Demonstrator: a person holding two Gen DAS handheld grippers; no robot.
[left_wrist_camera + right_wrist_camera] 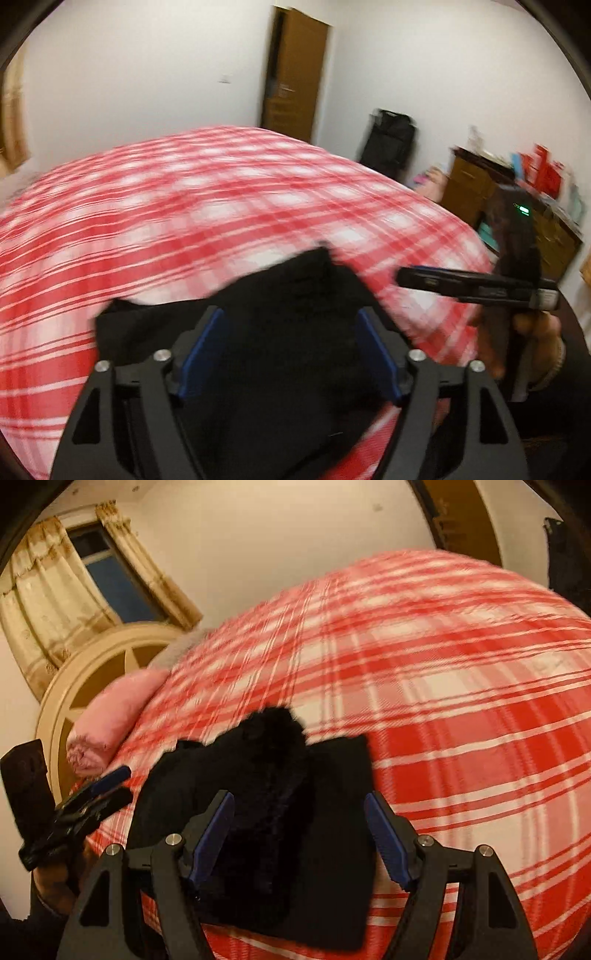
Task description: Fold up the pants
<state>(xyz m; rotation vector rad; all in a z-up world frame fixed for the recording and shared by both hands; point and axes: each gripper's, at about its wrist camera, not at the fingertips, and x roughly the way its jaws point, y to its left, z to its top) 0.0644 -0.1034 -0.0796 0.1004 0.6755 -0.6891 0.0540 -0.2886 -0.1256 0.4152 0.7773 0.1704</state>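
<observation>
**Black pants bunched at the near edge of the bed, both tongs spread and empty**

The left gripper (290, 350) hangs above the pants (258, 332) with its blue pads wide apart and nothing between them. The pants lie in a compact dark heap on the red plaid bedspread (184, 192), close to the bed's near edge. To the right, the right gripper (299, 834) hovers over the same heap, its fingers equally parted and holding no cloth.

The fabric looks soft, limp and light, thick rather than slippery; in the right wrist view a fuzzy, pile-like patch shows on top of the pants (273, 805). It will likely sag and drag unless lifted at two points, so a pinch on a flat outer corner or hem edge seems the safer hold, not the lumpy middle.

The left wrist view alone shows the door (295, 74), a dark bag (388, 144) and wooden drawers (469, 184) beyond the bed's far right corner. The right wrist view alone shows a pink pillow (118, 716) at the bed's left edge, the headboard (92, 664) and a curtained window (110, 576).
</observation>
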